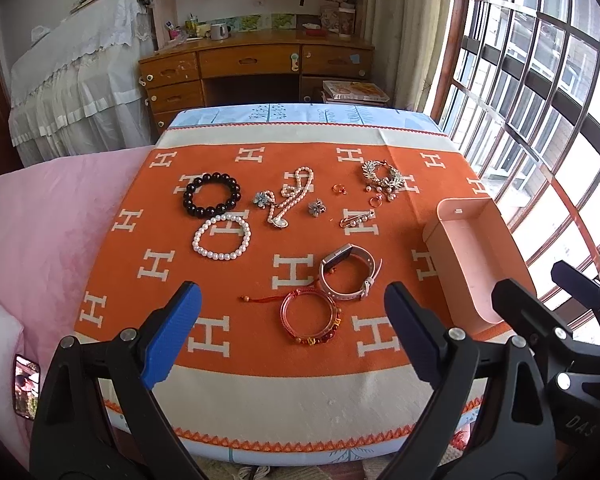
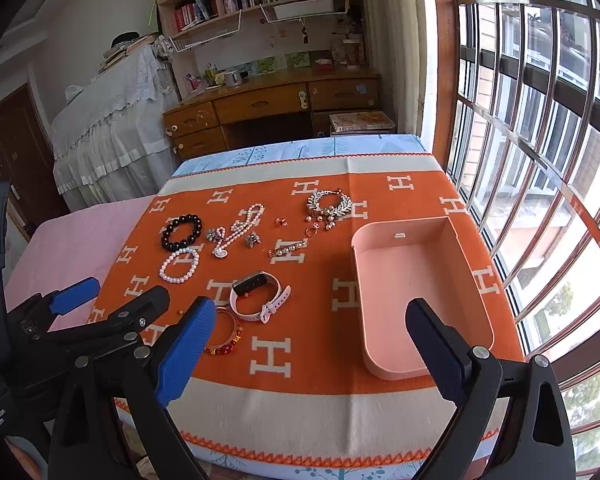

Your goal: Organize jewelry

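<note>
Jewelry lies spread on an orange cloth with white H marks. A black bead bracelet and a white pearl bracelet sit at the left. A pearl necklace, a silver leaf bracelet, a pin brooch and small rings lie further back. A pink-strapped watch and a red bangle are nearest. An empty pink tray stands at the right. My left gripper hovers open above the bangle. My right gripper is open beside the tray.
The cloth covers a small table with blue patterned edges. A pink blanket spreads to the left, with a phone on it. A barred window runs along the right. A wooden desk and a draped cabinet stand behind.
</note>
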Demonstrator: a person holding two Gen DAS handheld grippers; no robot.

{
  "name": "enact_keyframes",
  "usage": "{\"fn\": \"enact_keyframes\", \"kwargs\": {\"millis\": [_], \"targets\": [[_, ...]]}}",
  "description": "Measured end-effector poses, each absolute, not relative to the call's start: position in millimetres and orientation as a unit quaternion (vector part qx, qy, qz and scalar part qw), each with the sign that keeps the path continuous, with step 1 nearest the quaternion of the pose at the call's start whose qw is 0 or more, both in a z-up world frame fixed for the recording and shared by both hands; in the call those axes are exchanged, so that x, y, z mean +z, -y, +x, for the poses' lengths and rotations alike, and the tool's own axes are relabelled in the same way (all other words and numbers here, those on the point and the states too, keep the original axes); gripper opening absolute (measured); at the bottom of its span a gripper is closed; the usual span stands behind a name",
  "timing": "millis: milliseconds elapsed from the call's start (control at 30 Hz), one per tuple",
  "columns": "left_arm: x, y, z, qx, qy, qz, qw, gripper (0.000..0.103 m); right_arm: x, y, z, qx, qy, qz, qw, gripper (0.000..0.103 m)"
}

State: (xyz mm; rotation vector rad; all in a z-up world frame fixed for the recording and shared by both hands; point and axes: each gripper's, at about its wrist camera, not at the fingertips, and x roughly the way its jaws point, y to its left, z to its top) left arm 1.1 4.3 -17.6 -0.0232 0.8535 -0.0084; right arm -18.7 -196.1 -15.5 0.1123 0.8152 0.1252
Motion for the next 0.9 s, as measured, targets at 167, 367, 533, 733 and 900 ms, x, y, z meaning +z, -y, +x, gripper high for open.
{"fn": "enact_keyframes", "kwargs": {"millis": [167, 367, 533, 733, 900], "targets": [[-18.2, -1.3, -3.5, -0.006, -0.421, -0.016, 0.907, 0.091, -15.9, 196.2, -27.0, 0.057, -0.395, 0.054, 0.915, 0.097], [-16.8, 5.6, -12.7, -0.004, -0.417, -0.01, 0.909, 0.091, -15.5, 199.7, -34.0, 0.058, -0.394, 0.062, 0.915, 0.097], [-15.6, 6.1, -15.7, 0.0, -0.416, -0.011, 0.909, 0.091, -12.8, 200.7, -39.3, 0.057, -0.388, 0.058, 0.918, 0.097], [-14.7, 8.5, -15.5, 0.004, -0.414, -0.005, 0.91, 0.091, -14.1, 202.1, -36.5, 0.056, -0.389, 0.061, 0.918, 0.097], [-17.3, 8.7, -10.7, 0.004, -0.414, -0.001, 0.91, 0.091, -15.6, 203.7, -33.6, 0.055, -0.394, 0.065, 0.915, 0.097]]}}
